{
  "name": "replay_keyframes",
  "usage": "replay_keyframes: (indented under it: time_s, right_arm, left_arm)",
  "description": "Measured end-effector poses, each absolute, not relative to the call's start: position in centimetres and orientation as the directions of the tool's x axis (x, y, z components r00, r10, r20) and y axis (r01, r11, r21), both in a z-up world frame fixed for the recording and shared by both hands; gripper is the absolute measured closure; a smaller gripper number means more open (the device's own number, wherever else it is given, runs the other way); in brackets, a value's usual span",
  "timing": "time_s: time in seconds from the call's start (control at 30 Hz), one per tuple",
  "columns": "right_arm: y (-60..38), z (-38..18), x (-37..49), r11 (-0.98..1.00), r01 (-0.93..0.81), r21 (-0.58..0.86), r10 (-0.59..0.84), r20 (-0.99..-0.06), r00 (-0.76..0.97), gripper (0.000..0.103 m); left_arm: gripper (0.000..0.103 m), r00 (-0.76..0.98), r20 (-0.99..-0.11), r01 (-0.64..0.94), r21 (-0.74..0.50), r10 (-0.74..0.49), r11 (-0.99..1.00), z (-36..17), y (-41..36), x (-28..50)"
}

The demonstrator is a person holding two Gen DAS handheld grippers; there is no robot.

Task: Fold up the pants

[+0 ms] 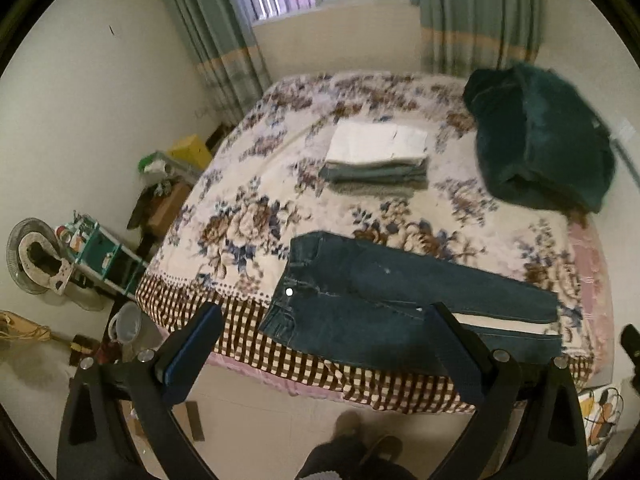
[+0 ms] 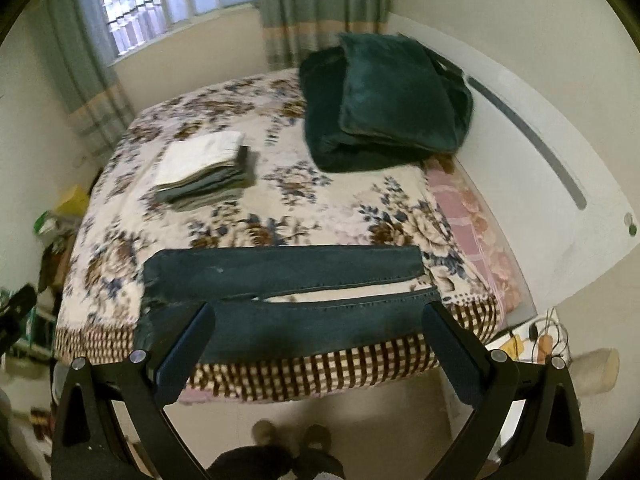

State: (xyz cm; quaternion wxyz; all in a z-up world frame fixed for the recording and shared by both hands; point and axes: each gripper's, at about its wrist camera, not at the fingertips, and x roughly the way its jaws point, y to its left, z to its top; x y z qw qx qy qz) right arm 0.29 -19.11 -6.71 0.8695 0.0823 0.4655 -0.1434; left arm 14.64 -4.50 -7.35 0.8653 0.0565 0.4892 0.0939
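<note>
**Jeans laid flat at the bed's near edge, both grippers empty**

Left wrist view: the left gripper [image 1: 326,320] hangs above the floor, its jaws spread wide, holding nothing. The dark blue denim pants [image 1: 360,300] lie flat on the floral-patterned bedspread [image 1: 248,216], waistband toward 9 o'clock, legs toward 3 o'clock. A stack of folded white and grey clothes [image 1: 376,156] sits at 12 o'clock, a dark green plush blanket [image 1: 540,136] at 2 o'clock.

Right wrist view: the right gripper [image 2: 320,316] is likewise spread and empty, the pants [image 2: 280,268] just beyond its fingertips. The person's shoes [image 2: 292,434] show at 6 o'clock.
</note>
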Motion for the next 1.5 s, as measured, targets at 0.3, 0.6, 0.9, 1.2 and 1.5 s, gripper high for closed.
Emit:
replay_keyframes:
  time_s: [0.3,0.6,0.9,1.2,1.5]
  right_arm:
    - [-27.3,-19.4,16.1,0.847,0.531,0.032,-0.178,-0.924,0.339,0.0]
    - [-34.9,-41.2,31.0,0.685,0.728,0.012,-0.085,-0.992,0.096,0.0]
    - [-40.4,-58.5,36.3,0.464,0.883,-0.07,0.001,-0.997,-0.08,0.0]
    - [-42.7,-65.0,36.4,0.311,0.945,-0.097,0.067,-0.99,-0.124,0.003]
    - [-42.6,-60.6,34.6,0.385,0.923,-0.012,0.029,-0.999,-0.025,0.103]
  left_arm:
    - [0.0,0.237,-0.941,-0.177,0.204,0.243,0.963,-21.6,-2.3,30.2]
    - [0.0,-0.102,-0.968,-0.295,0.25,0.23,0.922,-42.0,2.4,45.8]
    - [0.0,-0.289,-0.95,-0.475,0.252,0.121,0.843,-56.7,7.0,53.3]
    - [0.07,-0.191,-0.957,-0.498,0.287,0.219,0.818,-54.9,7.2,50.6]
    - [0.09,0.077,-0.991,-0.525,0.054,0.11,0.849,-43.2,6.6,41.2]
